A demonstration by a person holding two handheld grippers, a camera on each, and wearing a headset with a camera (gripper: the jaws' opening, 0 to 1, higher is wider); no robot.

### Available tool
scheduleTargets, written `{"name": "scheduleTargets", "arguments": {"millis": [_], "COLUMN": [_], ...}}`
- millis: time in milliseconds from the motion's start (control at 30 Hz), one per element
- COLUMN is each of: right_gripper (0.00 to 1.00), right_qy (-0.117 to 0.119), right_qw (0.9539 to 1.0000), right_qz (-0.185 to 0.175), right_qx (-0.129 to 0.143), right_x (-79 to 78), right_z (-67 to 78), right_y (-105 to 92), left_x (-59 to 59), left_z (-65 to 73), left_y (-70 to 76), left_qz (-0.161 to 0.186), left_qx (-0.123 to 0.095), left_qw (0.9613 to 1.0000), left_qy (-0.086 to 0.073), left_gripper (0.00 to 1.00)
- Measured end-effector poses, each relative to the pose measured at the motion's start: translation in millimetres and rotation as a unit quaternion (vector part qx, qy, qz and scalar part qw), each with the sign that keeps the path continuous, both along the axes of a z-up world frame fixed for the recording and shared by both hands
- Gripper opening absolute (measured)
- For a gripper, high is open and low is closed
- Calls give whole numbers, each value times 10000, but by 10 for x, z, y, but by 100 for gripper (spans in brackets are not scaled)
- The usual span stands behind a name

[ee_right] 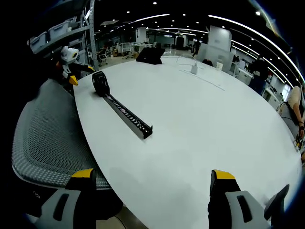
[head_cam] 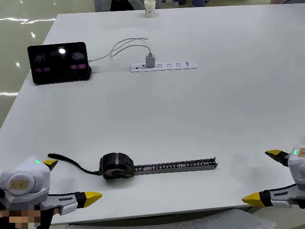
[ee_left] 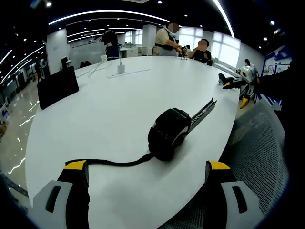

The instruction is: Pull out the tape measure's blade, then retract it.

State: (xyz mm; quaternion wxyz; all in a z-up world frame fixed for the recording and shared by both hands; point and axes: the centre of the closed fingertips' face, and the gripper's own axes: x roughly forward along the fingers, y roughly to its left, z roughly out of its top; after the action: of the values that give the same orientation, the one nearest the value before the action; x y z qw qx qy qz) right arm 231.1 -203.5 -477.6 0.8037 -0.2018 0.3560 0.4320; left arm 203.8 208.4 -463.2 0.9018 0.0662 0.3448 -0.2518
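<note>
The round black tape measure (head_cam: 116, 165) was seen at the near edge of the white table (head_cam: 190, 109), long blade (head_cam: 176, 165) pulled out rightward, between the open, empty left gripper (head_cam: 71, 179) and right gripper (head_cam: 262, 175), so grabbing it to draw the blade in was judged next.

Bright, even overhead light falls on the white surface (head_cam: 200, 119). Shadows are faint: the tape measure (head_cam: 116, 166) casts a thin, soft one at its base. Head view: sharp, with glare streaks on the glossy floor (head_cam: 19, 38) at upper left and a lamp reflected as a bright spot in the tablet (head_cam: 57, 62). Gripper views: strong fisheye bending of the surface edge, and ceiling light strips (ee_left: 109, 10) curving overhead. The room beyond is darker and, it seems, slightly soft in focus.
</note>
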Motion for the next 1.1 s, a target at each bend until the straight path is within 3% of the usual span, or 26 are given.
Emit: {"name": "scheduleTargets", "arguments": {"millis": [133,400,667,767,1100], "right_gripper": [99,99,99,99,99], "right_qy": [50,19,-5,-25,-10], "right_qw": [9998,9992,9975,9968,9942], "right_qz": [171,376,626,722,986], "right_qx": [-114,-150,-337,-353,-431], "right_x": [-11,14,58,74,146], "right_z": [-20,33,32,39,12], "right_y": [36,155,209,247,337], "left_x": [-8,46,160,208,298], "left_z": [-33,30,116,112,166], "left_y": [-116,-372,-523,-533,-696], "left_qz": [-61,-181,-96,-5,207], "left_qx": [-36,35,-68,21,-204], "left_qw": [9998,9998,9999,10000,9995], "left_qy": [184,41,-19,-52,-129], "left_gripper": [99,99,99,99,99]}}
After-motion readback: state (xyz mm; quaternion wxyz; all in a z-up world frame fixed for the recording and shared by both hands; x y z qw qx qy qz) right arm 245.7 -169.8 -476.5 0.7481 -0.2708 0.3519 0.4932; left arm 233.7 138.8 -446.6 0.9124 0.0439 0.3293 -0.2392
